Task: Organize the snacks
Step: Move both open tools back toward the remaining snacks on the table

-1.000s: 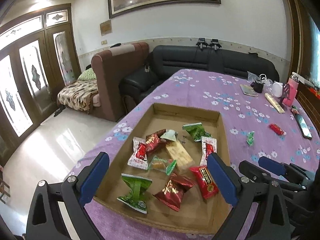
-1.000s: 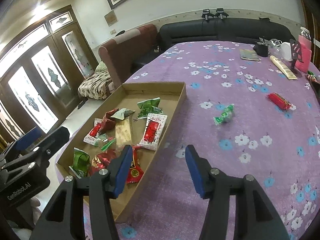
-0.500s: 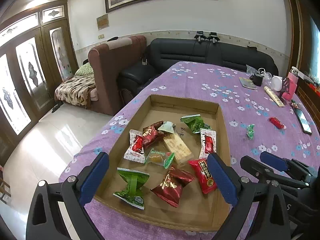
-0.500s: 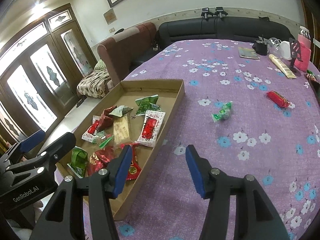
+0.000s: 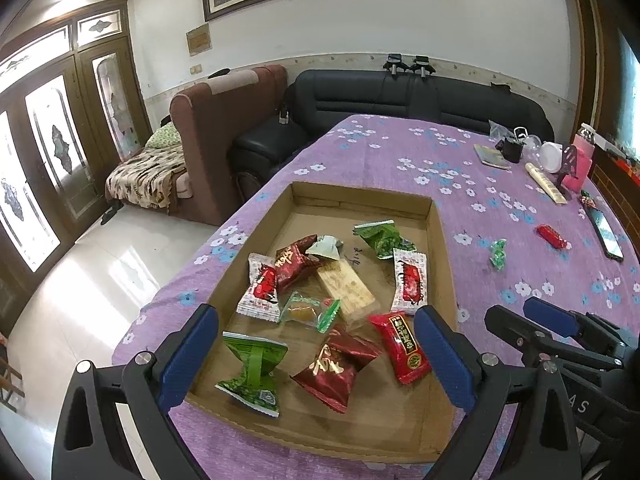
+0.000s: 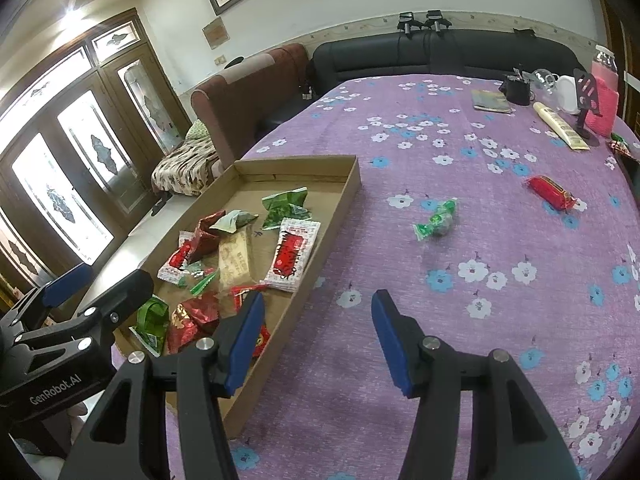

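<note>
A shallow cardboard tray lies on the purple flowered tablecloth and holds several wrapped snacks, red, green and white. Outside it on the cloth lie a green wrapped candy and a red snack bar. My left gripper hovers open above the tray's near end with nothing between its blue pads. My right gripper stands open over the cloth just right of the tray's near corner, empty. The green candy lies well ahead of it.
At the table's far right stand a pink bottle, a white jar, a dark phone stand, a cream tube, a booklet and a phone. A black sofa and a brown armchair stand beyond the table.
The left view has tipped slightly, so the tray sits a little lower and nearer in it. Both grippers stay open and nothing on the table has moved.
</note>
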Demonstrator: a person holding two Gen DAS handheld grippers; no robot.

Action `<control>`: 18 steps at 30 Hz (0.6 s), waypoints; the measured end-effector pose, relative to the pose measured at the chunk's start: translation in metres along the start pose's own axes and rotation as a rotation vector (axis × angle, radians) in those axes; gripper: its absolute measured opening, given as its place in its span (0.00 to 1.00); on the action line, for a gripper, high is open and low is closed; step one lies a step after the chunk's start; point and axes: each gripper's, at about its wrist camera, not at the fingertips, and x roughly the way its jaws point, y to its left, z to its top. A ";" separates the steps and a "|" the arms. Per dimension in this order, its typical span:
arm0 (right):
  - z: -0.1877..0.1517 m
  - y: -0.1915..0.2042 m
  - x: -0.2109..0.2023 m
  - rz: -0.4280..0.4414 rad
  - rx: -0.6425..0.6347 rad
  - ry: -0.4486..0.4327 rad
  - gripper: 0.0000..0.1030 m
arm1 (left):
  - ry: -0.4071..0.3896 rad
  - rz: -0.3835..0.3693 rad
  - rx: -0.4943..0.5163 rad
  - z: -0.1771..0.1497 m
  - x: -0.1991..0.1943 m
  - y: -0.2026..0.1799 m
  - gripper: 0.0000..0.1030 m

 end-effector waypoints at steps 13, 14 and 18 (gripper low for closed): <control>0.013 -0.070 -0.037 -0.102 0.047 -0.067 0.54 | 0.027 -0.100 -0.020 0.002 0.002 -0.002 0.97; 0.018 -0.085 -0.045 -0.128 0.065 -0.081 0.54 | 0.025 -0.114 -0.027 0.003 0.001 -0.002 0.97; 0.035 -0.154 -0.072 -0.255 0.173 -0.122 0.58 | 0.013 -0.187 -0.044 0.004 -0.001 -0.007 0.97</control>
